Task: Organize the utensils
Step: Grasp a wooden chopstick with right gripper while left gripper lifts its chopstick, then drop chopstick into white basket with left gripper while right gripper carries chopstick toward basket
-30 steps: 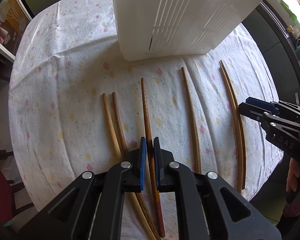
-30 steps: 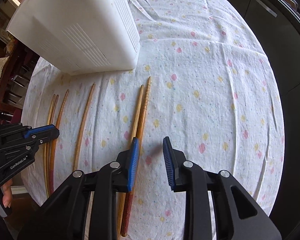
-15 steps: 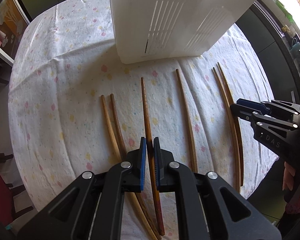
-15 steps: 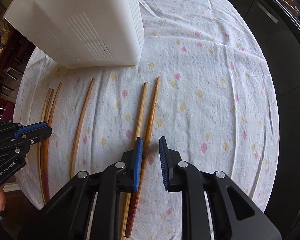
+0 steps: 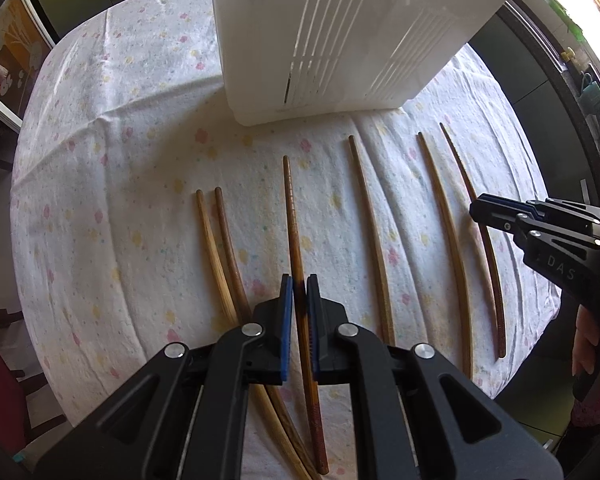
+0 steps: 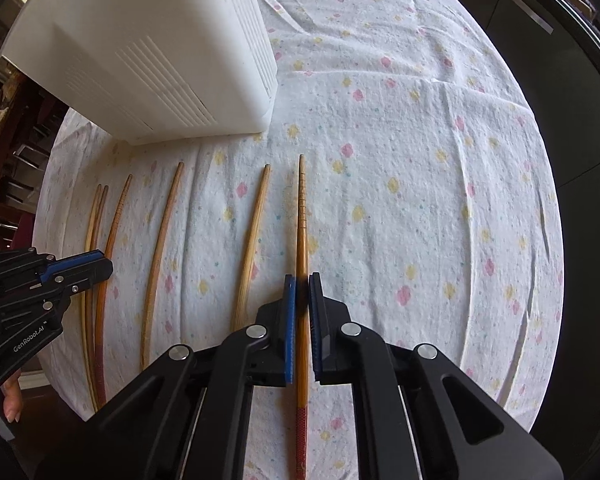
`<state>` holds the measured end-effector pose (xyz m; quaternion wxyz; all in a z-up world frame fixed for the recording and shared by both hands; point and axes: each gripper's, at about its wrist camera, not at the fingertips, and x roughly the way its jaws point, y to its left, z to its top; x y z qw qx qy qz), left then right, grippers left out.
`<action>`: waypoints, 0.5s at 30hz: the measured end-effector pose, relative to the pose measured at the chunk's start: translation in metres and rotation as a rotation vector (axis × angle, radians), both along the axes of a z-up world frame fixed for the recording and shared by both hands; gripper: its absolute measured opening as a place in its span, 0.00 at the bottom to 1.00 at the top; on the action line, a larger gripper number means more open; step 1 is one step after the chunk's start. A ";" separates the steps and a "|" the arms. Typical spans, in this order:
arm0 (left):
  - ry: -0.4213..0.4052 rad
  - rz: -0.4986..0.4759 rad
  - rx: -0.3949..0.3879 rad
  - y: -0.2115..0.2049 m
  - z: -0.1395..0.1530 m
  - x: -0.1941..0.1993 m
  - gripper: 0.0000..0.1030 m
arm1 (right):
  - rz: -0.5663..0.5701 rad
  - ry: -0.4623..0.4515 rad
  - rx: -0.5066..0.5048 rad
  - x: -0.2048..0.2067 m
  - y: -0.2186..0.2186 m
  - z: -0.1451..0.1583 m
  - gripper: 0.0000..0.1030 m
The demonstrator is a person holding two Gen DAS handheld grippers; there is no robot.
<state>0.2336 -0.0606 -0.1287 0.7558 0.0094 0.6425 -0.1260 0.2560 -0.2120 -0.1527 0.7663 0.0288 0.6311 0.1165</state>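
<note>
On the flower-print tablecloth (image 5: 112, 184) six wooden chopsticks lie roughly parallel, long axes running from the table's near edge toward the white slotted bin (image 5: 340, 40) standing at the far side. Going left to right in the left wrist view: a pale pair (image 5: 220, 256) touching near their thick ends, well left of the rest and ungrabbed. Next, the dark chopstick with red handle (image 5: 292, 216), which runs straight through the left gripper (image 5: 299, 292); blue pads clamped close on both sides of it, so grasping it about mid-shaft, tip pointing at the bin. Whether it's lifted off the cloth or just pinched flat, can't tell. Then a lone plain chopstick (image 5: 370, 232), near neither gripper, lying free. Then another plain one (image 6: 252, 236), just left of the right gripper (image 6: 301, 304). Rightmost, the ridged chopstick with red end (image 6: 301, 216) passes between the right gripper's pads, which look closed onto it mid-shaft; axis in line with the fingers, tip ahead toward the bin's near corner. Judgement: each hand holds its own stick, both sticks pointing forward at the bin, so the coming move likely means lifting and tipping them into the bin's open top. The top isn't visible from either camera. Left hand is nearer the bin front, right sits off its right corner.
</note>
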 end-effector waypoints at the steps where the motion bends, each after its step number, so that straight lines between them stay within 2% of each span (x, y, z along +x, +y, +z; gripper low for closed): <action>1: -0.011 -0.004 -0.007 0.000 0.004 -0.002 0.07 | -0.005 -0.010 0.021 -0.002 -0.004 0.004 0.07; 7: -0.094 -0.024 -0.048 0.003 0.035 -0.017 0.06 | -0.011 -0.094 0.126 -0.026 -0.022 0.040 0.07; 15: -0.183 -0.057 -0.092 0.005 0.079 -0.039 0.06 | 0.020 -0.209 0.184 -0.059 -0.035 0.092 0.07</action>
